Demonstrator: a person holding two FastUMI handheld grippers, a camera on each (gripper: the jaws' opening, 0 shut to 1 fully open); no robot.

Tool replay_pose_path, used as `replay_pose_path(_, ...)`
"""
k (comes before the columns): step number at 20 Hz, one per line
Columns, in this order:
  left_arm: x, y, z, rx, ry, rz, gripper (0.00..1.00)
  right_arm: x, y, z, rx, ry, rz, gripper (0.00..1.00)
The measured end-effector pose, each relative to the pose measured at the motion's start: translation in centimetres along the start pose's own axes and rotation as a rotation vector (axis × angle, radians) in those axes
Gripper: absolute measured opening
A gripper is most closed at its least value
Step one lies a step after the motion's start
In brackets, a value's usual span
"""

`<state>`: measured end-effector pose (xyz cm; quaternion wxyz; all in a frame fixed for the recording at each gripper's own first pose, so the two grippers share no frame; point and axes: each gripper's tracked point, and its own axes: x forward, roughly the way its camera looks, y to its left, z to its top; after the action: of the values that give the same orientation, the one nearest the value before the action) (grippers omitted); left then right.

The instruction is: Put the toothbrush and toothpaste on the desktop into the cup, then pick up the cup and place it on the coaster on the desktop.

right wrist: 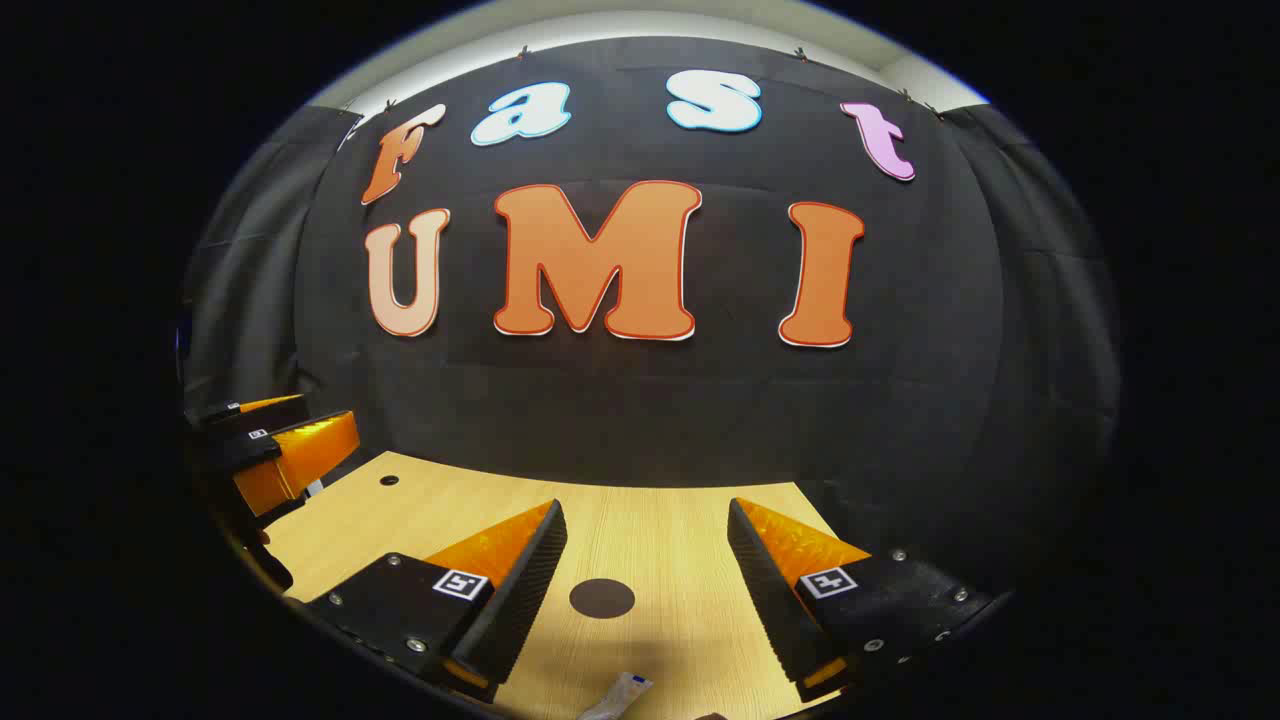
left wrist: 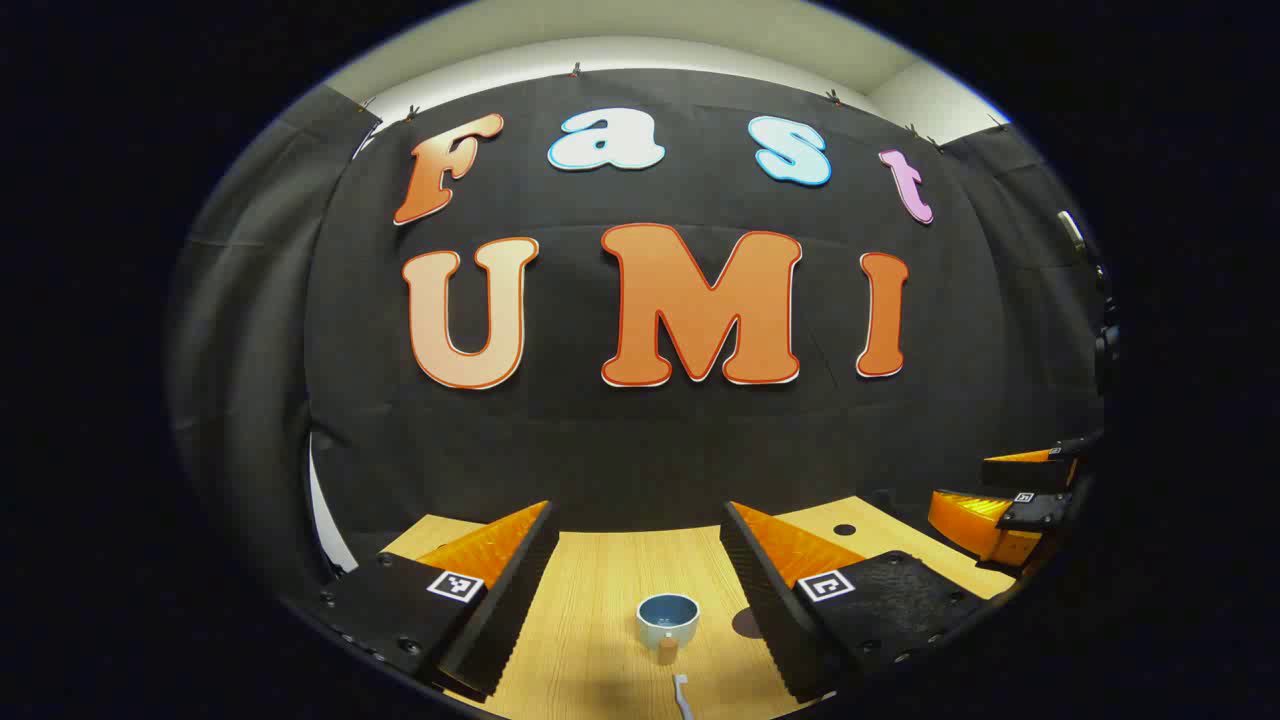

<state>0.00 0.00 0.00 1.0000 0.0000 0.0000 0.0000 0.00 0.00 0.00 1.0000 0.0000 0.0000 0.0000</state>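
Note:
In the left gripper view a pale blue cup (left wrist: 667, 620) stands upright on the wooden desktop (left wrist: 610, 570), with a small cork-coloured handle on its near side. The head of a white toothbrush (left wrist: 682, 695) lies just in front of it at the bottom edge. My left gripper (left wrist: 640, 530) hovers above them, open and holding nothing. The dark round coaster (right wrist: 602, 598) lies flat in the right gripper view, between the fingers of my right gripper (right wrist: 648, 525), which is open and holds nothing. The end of a white toothpaste tube (right wrist: 617, 695) pokes in at the bottom.
The other gripper shows at the right edge of the left gripper view (left wrist: 1010, 505) and at the left edge of the right gripper view (right wrist: 280, 450). A small dark hole (left wrist: 845, 529) marks the desktop near the back wall.

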Motion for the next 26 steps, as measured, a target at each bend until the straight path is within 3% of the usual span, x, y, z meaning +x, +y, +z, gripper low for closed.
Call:
replay_pose_path(18,-0.5,0.2,-0.1,0.002,0.01,0.034,0.98,0.1,0.1,-0.5,-0.009,0.023,0.023,0.97)
replay_pose_path(26,-0.5,-0.6,-1.9,-0.024,0.085,0.006,0.98,-0.1,0.1,-1.8,0.0,0.076,0.032,0.97)
